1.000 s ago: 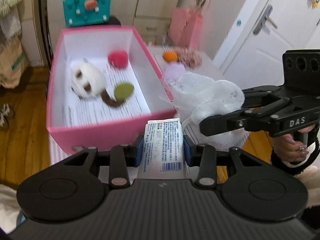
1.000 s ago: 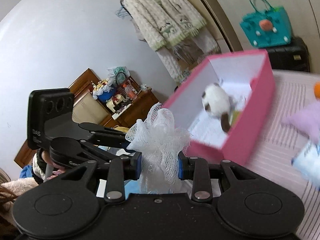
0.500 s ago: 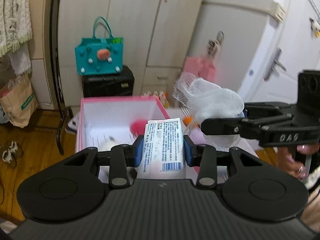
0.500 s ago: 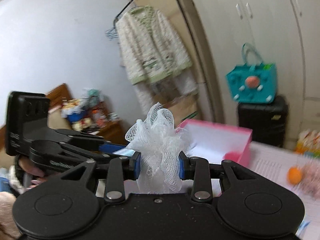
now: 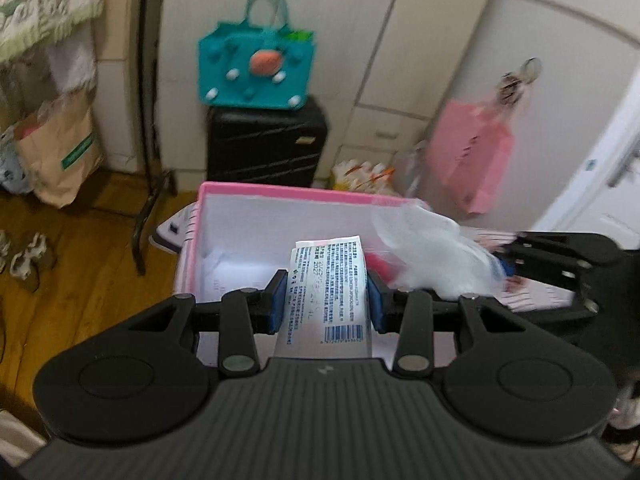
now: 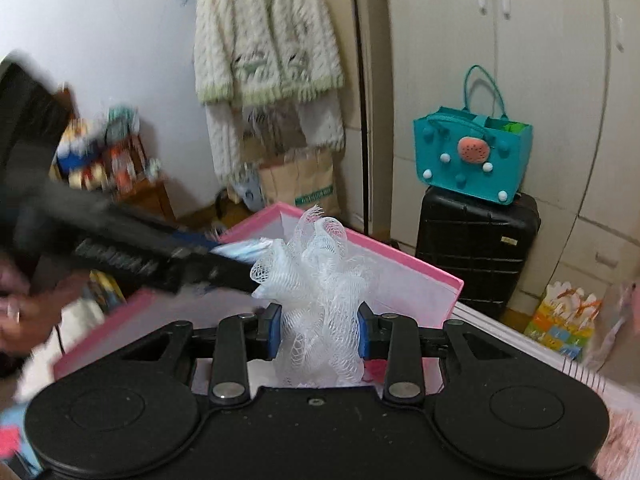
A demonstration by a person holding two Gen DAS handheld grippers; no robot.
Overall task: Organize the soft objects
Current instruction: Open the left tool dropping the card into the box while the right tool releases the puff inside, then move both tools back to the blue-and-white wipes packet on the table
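both held items (image 5: 326, 292) now over box (image 5: 280, 196)

White packet (image 5: 328, 288) with small blue print too blurred to read, a barcode at its lower edge

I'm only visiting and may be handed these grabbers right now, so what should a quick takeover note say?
Left gripper: shut on the tissue pack, held near the pink box.
Right gripper: shut on the white mesh bath pouf, also by the box.
Done: something red already shows in the box; both items are picked up.
Left: lower each into the box and release. Other contents are hidden from here, so check the table for leftovers.
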